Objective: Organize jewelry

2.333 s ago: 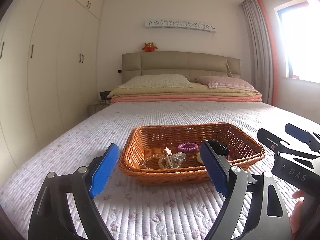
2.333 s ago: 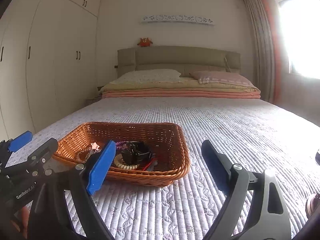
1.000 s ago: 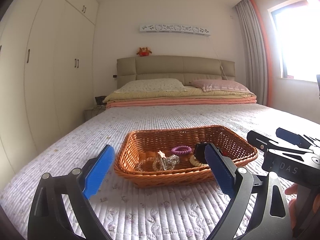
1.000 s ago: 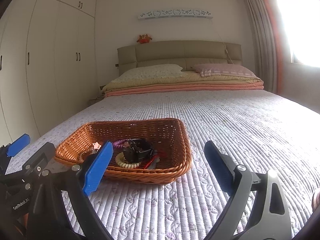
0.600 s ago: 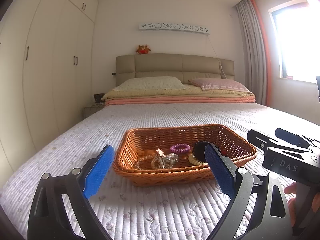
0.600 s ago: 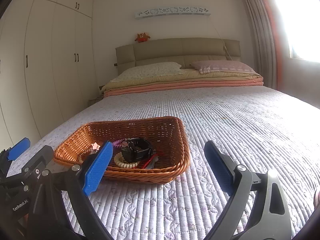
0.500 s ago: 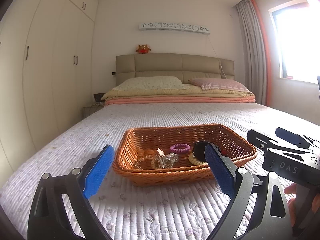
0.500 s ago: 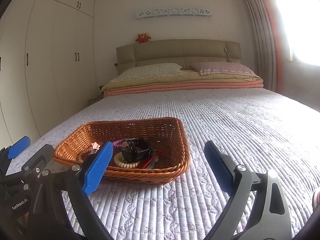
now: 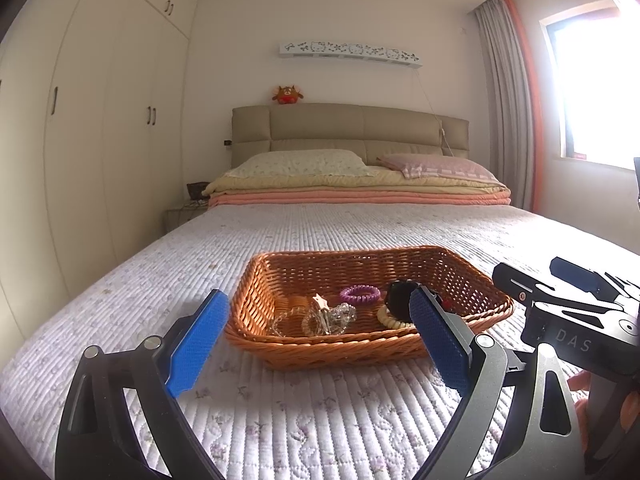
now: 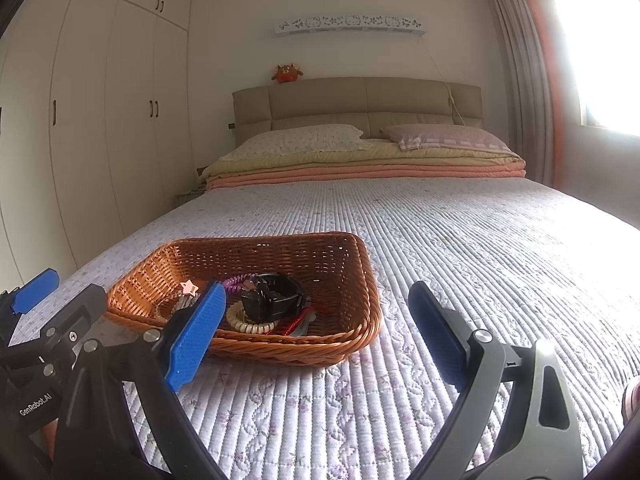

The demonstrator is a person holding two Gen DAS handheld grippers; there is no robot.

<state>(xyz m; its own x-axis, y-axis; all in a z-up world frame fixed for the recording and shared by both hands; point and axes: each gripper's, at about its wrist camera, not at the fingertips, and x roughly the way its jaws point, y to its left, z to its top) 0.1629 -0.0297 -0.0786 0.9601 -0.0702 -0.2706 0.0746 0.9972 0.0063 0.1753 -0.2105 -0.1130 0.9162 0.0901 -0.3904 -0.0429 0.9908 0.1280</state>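
Nearest, the left gripper [image 9: 318, 338] and right gripper [image 10: 316, 334] hover with fingers spread wide, holding nothing. Beyond them the wicker basket [image 9: 360, 346] sits on the quilted bed [image 10: 460, 232], holding jewelry (black watch [image 10: 272, 296], purple coil [image 9: 359, 293]).

Two pillows [image 9: 360, 162] at twelve o'clock, a plush toy [image 9: 287, 94] above them — white wardrobe [image 9: 100, 120] at nine, curtain [image 9: 508, 100] at two.
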